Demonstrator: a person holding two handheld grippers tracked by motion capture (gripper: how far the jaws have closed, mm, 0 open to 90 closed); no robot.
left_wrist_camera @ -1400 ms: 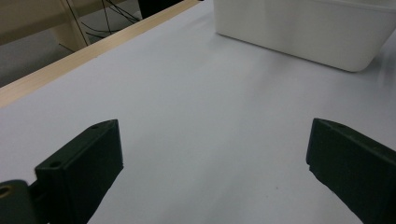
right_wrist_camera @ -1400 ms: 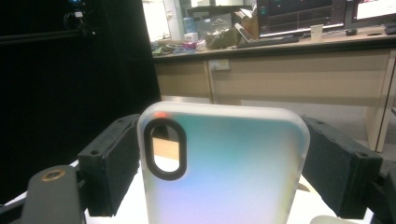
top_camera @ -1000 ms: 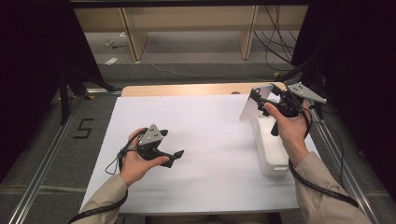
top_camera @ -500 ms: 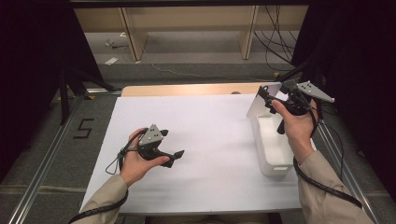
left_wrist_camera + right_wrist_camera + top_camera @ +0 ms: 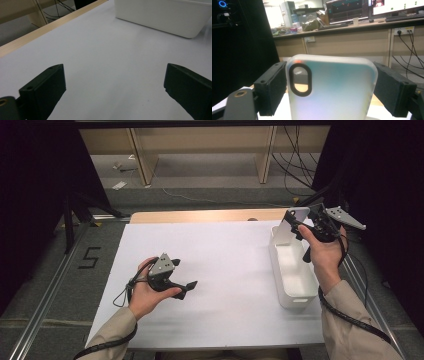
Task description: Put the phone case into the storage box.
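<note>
I hold the light, slick, flexible translucent plastic phone case (image 5: 332, 87) between my right gripper's (image 5: 332, 92) jaws, clamped across its side edges.

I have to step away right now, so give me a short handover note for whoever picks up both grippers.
Right gripper: shut on the phone case, held up above the far end of the white bin.
Left gripper: open, nothing between its jaws, low over the white sheet.
Done: case is gripped and lifted.
Left: probably setting the case down, either in the bin or on the sheet; which one is not clear from here.
</note>
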